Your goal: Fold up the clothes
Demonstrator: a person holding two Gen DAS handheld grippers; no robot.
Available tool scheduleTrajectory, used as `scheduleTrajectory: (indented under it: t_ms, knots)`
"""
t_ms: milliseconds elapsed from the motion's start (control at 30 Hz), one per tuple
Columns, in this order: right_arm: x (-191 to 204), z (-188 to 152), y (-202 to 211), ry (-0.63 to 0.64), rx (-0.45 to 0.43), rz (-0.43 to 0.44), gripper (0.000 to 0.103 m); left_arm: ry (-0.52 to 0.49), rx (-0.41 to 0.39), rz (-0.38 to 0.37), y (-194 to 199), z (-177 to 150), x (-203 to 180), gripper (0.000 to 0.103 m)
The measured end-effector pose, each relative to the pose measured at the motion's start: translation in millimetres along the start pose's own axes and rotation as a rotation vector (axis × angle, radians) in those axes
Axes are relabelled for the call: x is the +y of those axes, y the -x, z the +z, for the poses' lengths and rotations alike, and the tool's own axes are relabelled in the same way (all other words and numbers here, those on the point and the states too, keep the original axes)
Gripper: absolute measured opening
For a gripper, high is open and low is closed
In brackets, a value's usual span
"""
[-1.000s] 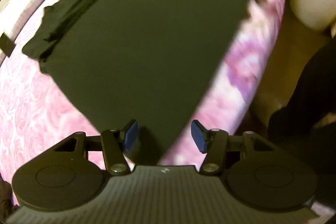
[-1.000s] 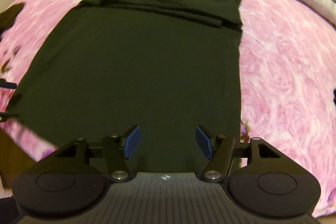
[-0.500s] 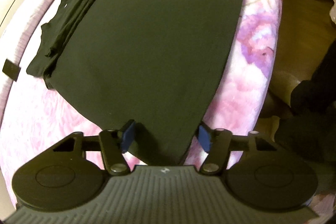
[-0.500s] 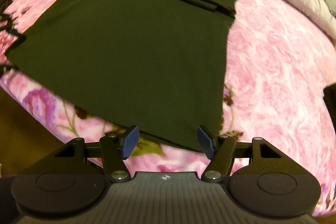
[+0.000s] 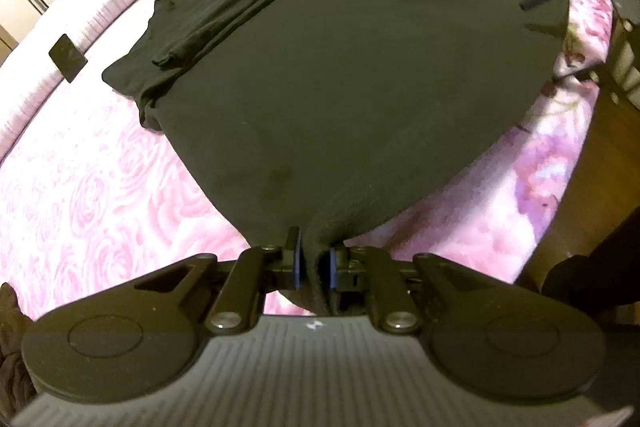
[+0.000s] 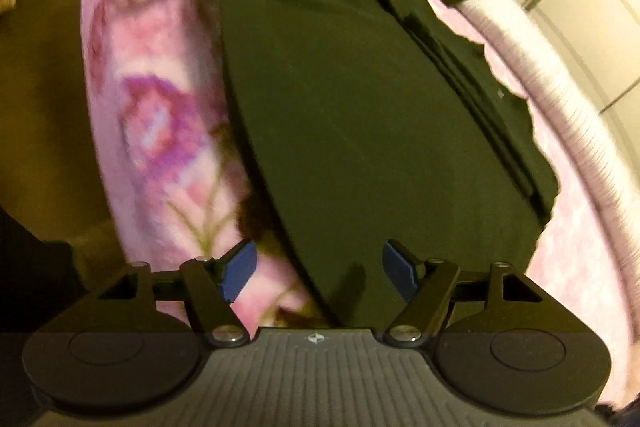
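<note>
Left wrist view: my left gripper point(image 5: 313, 263) is closing, pinching the near corner of the black cotton shirt point(image 5: 340, 75) lying flat on the pink rose-print bedspread point(image 5: 100, 187). Sleeves are folded in at the far end. Right gripper point(image 6: 319, 269) is opening, fingers spread over the other hem corner, not gripping. Lengthwise fold remains.

I see the black shirt point(image 5: 352, 75) spread flat on the pink floral bedspread point(image 5: 80, 195), its sleeves folded inward near the collar end, one hem corner bunched and lifted off the bed.
</note>
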State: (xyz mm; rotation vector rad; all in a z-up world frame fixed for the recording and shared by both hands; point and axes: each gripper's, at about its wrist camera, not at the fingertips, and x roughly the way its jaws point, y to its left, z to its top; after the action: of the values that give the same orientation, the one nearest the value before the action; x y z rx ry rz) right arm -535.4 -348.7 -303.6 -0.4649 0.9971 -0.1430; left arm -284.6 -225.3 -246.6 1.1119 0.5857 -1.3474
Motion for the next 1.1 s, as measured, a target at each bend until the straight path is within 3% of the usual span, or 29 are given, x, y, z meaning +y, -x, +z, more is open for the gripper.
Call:
scheduleTrajectory:
  t_ms: [100, 167, 300, 400, 467, 833, 1100]
  knots:
    - [-5.1, -13.8, -0.7, 0.047, -0.004, -0.081, 0.068, -0.018, 0.008, 0.004, -0.6, -1.7, -3.1, 0.011]
    - [-6.4, -26.4, 0.1, 0.106, 0.011, -0.142, 0.05, -0.032, 0.013, 0.009, -0.1, -2.0, -6.6, 0.011]
    - [-12.8, -51.5, -5.8, 0.177, 0.096, -0.233, 0.042, -0.067, 0.032, 0.027, -5.6, -2.9, -13.4, 0.011]
    - [-19.6, -64.9, -9.6, 0.204, 0.157, -0.246, 0.029, -0.103, 0.055, 0.042, -11.4, -2.1, -19.7, 0.01]
    - [-23.6, -68.6, -8.2, 0.212, 0.171, -0.234, 0.0, -0.127, 0.06, 0.053, -10.8, 0.7, -23.3, 0.008]
    - [-50.5, -58.9, 36.9, 0.194, 0.156, -0.19, 0.0, -0.2, 0.042, 0.051, 49.0, 11.1, -44.7, 0.004]
    - [-42.2, -62.0, 111.1, 0.176, 0.198, -0.077, 0.0, -0.158, 0.124, -0.055, 115.7, -10.1, -86.2, 0.004]
